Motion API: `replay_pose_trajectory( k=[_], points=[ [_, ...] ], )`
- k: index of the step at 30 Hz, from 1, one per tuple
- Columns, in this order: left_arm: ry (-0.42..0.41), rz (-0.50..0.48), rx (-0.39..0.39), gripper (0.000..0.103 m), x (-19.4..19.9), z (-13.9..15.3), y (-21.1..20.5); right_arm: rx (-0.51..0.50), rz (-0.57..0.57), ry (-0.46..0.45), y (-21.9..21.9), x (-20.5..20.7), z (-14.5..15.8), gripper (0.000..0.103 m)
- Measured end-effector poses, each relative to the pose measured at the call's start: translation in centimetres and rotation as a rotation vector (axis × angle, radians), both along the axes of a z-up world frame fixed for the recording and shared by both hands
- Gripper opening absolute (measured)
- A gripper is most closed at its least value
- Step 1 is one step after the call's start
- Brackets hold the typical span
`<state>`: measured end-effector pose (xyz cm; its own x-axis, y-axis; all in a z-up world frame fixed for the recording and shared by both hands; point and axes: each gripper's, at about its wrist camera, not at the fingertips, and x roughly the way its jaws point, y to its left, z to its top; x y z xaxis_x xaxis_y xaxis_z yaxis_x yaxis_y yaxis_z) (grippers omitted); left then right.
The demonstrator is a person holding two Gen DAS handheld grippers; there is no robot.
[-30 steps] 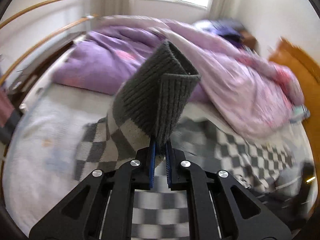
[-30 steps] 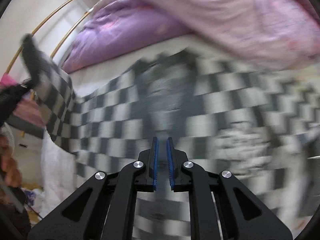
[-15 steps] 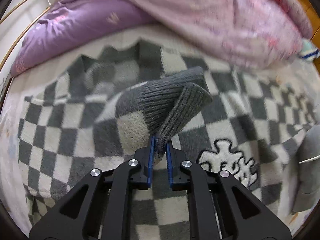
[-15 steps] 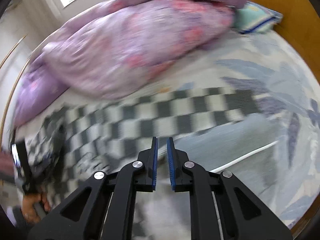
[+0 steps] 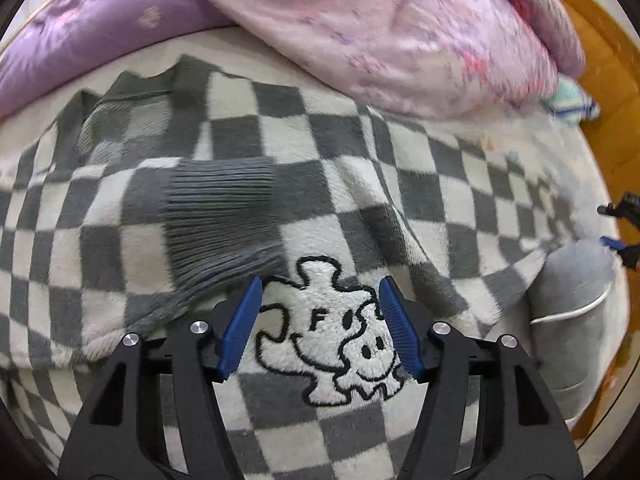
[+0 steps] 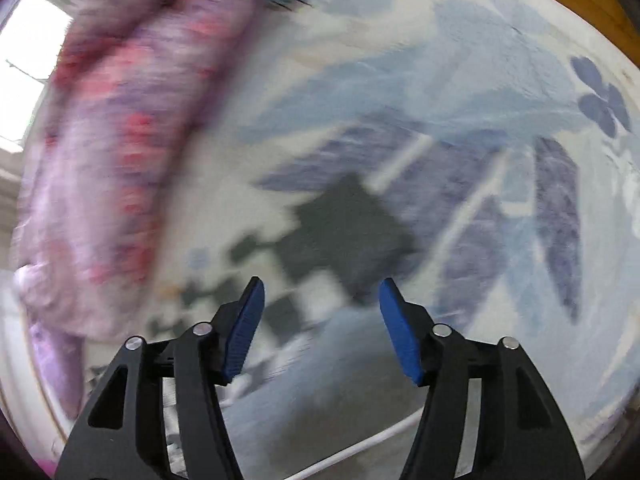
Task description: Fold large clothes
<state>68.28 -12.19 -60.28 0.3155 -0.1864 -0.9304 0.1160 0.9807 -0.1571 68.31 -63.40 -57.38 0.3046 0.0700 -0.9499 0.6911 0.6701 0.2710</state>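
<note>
A grey-and-white checkered fleece sweater (image 5: 320, 168) lies spread on the bed. Its ribbed grey cuff (image 5: 220, 216) rests folded across the chest, beside a white cartoon patch (image 5: 332, 336). My left gripper (image 5: 318, 326) hovers just over the patch, its jaws opening, with nothing gripped between them. In the right wrist view, which is blurred, my right gripper (image 6: 320, 328) points down at the bed sheet with its jaws opening and nothing between them. A dark checkered sleeve end (image 6: 344, 232) lies ahead of it. The right gripper's tip (image 5: 620, 232) shows at the left view's right edge.
A pink and purple duvet (image 5: 400, 28) is heaped along the far side of the bed. A grey garment with a white stripe (image 5: 576, 312) lies to the right of the sweater. The blue-leaf bed sheet (image 6: 500, 80) ends at a wooden bed frame (image 5: 600, 92).
The left gripper carried the cuff down onto the sweater's chest, then let it go and opened. The right gripper swung right along the sleeve towards the bed's edge, rolled, and opened.
</note>
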Motion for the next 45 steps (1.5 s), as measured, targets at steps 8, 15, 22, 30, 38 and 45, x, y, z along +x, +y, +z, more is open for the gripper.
replay_pose_trajectory(
  k=[8,15,22,30,38,45],
  points=[
    [0.032,-0.107,0.146,0.051,0.1,-4.7,-4.0,0.124,-0.077,0.014,-3.0,0.3,-5.6,0.058],
    [0.015,-0.107,0.179,0.051,0.3,-5.5,-4.6,0.095,-0.028,0.041,-2.1,1.0,-8.3,0.027],
    [0.011,-0.106,0.176,0.051,0.5,-5.9,-5.7,-0.295,0.218,-0.106,3.6,2.5,-1.3,0.010],
    [0.020,-0.119,0.124,0.052,0.4,-3.0,-3.5,-0.283,0.291,-0.396,10.6,0.5,7.2,0.009],
    [-0.066,0.013,0.059,0.052,-0.1,3.6,4.9,-0.199,0.464,-0.519,23.8,0.3,12.0,0.009],
    [-0.115,0.166,0.083,0.056,-1.6,8.0,14.7,-0.059,0.624,-0.578,39.0,-0.4,13.9,0.009]
  ],
)
